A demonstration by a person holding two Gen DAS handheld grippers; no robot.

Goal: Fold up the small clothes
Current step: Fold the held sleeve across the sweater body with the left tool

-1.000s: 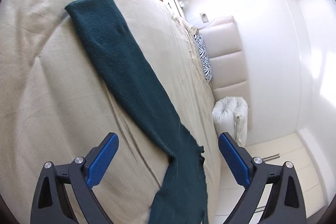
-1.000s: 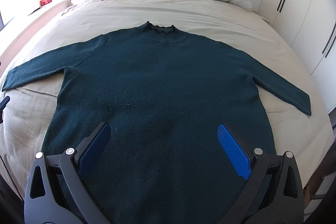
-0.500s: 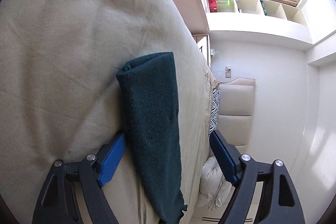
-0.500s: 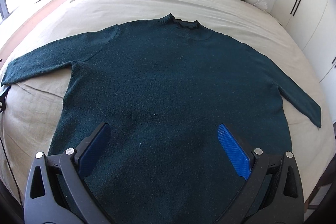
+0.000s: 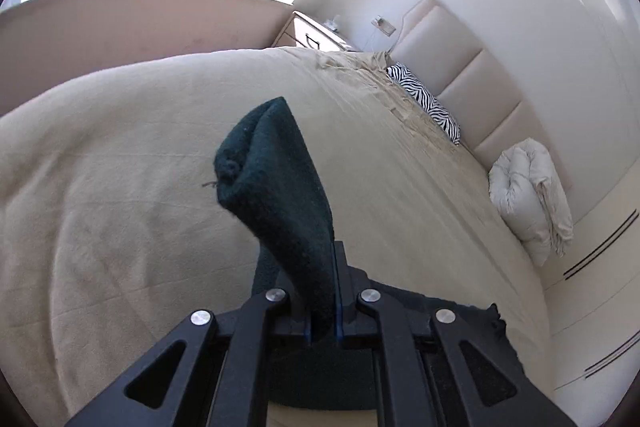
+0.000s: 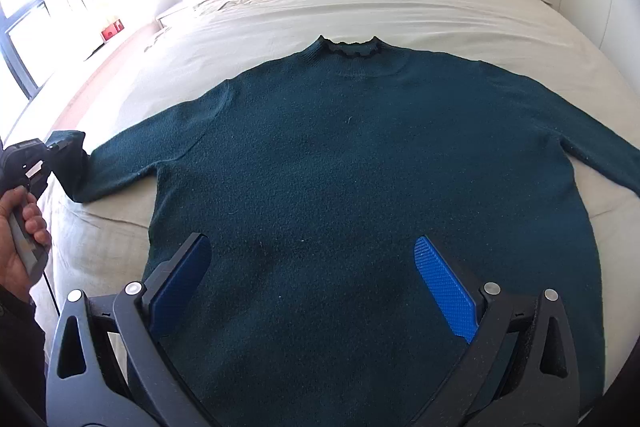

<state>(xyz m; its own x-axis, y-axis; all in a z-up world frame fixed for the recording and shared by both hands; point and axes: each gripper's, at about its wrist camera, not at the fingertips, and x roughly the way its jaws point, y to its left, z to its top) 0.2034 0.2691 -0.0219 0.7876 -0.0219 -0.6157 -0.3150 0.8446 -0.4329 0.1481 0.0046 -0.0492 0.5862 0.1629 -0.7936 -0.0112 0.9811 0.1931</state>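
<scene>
Left wrist view: our left gripper [image 5: 322, 301] is clamped on the cuff end of the sweater's left sleeve [image 5: 276, 187], which stands up out of the jaws, lifted off the bed [image 5: 120, 211]. The right wrist view confirms this: at the left edge the hand [image 6: 18, 247] holds the tool with the sleeve end bunched at its tip.

Sweater [image 6: 360, 155], dark green knit, lies flat and face up on the beige bedspread, collar [image 6: 352, 49] toward the headboard, its right sleeve [image 6: 600, 155] spread outward. Our right gripper [image 6: 312, 279] hovers over the lower body of the garment, fingers wide apart, holding nothing.

We judge the step in hand to be folding the left sleeve across the body.

Risks noted:
- Grip is only on the cuff; thick knit could slip out if pulled quickly.
- Dragging the sleeve, not lifting it, may tug the shoulder and skew the flat body.
- Soft bedspread may wrinkle beneath and carry the sweater along.
- Nothing pins the body, so the fold line could drift.
</scene>
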